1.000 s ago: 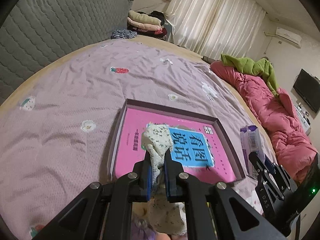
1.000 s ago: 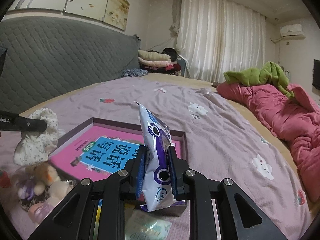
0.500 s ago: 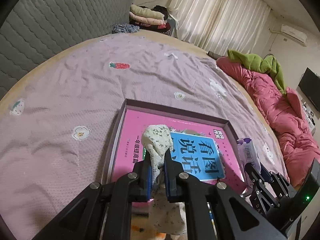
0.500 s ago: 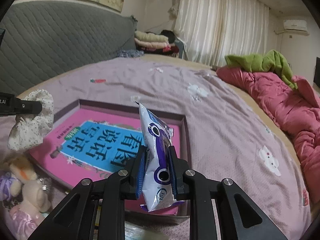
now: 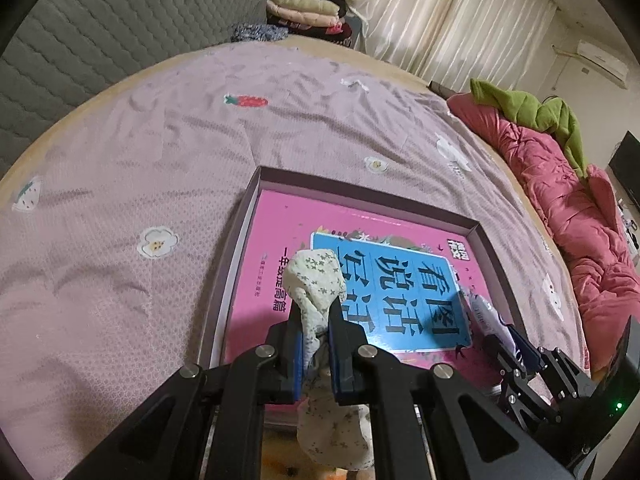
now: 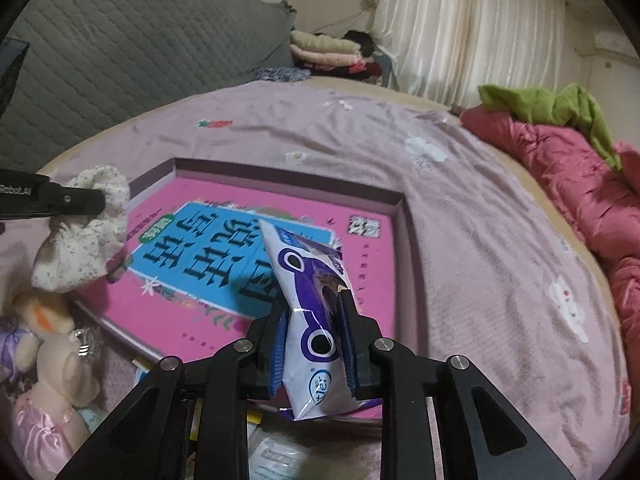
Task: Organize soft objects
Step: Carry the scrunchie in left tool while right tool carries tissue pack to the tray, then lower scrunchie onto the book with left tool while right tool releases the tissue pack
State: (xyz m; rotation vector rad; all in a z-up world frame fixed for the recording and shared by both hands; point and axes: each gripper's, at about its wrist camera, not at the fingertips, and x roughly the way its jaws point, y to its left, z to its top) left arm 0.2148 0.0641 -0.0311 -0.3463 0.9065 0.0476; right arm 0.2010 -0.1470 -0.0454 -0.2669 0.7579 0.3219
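Observation:
My left gripper (image 5: 316,316) is shut on a cream floral scrunchie (image 5: 316,280) and holds it above the near left part of a shallow box (image 5: 280,176) with a pink book (image 5: 280,216) lying in it. The scrunchie also shows in the right wrist view (image 6: 84,236). My right gripper (image 6: 314,308) is shut on a white and purple tissue pack (image 6: 308,280) above the near right part of the box (image 6: 288,178). The right gripper shows at the lower right of the left wrist view (image 5: 516,344).
The box lies on a purple bedsheet (image 5: 120,200). Plush dolls (image 6: 52,344) and small packets (image 6: 276,456) lie near the box's front edge. A pink quilt (image 5: 580,200) with a green cloth (image 5: 532,112) is at right. Folded clothes (image 5: 304,8) and a grey headboard (image 5: 100,20) are at the back.
Both grippers have moved forward and lower over the box, each still holding its item. The box and book now look closer in both views.

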